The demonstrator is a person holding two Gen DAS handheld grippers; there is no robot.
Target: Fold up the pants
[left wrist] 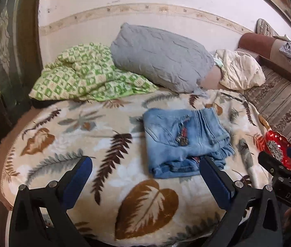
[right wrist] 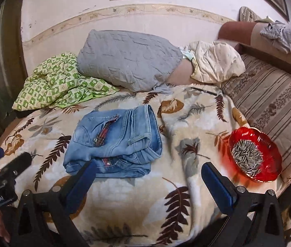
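Note:
Light blue jeans lie folded into a compact square on the leaf-patterned blanket, with a metal charm on top. In the right wrist view the same jeans sit left of centre. My left gripper hangs above the blanket in front of the jeans, open, nothing between its blue pads. My right gripper is also open and empty, raised above the blanket to the right of the jeans. Each gripper shows at the edge of the other's view: the right gripper and the left gripper.
A red glass bowl of seeds stands on the blanket at the right. Behind the jeans lie a grey pillow, a green checked cloth and a cream pillow. A striped sofa runs along the right, a dark wardrobe on the left.

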